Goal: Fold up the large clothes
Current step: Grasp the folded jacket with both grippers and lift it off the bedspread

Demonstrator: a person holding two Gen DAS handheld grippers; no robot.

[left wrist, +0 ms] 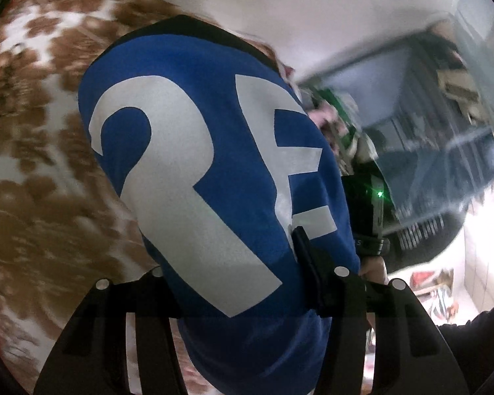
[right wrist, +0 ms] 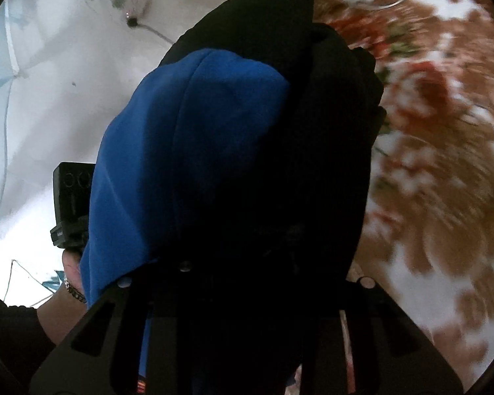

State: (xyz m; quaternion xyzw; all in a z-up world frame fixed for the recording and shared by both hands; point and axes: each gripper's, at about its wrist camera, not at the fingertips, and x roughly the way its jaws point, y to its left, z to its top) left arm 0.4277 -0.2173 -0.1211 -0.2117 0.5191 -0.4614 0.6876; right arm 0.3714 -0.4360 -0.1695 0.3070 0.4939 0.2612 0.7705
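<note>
Black tool fingers with pale round screws; black sleeve, beaded bracelet.

Soft matt blue cloth shirt, matt black plastic tongs

garment: blue shirt, black trim at its far edge
print: big white characters, "2" plus a partly hidden letter
state: bunched and draped, hanging between the fingers, lifted off the brown-and-white floral bedspread
right wrist view: same shirt, blue folds on the left, black fabric on the right, in deep shadow
</note>
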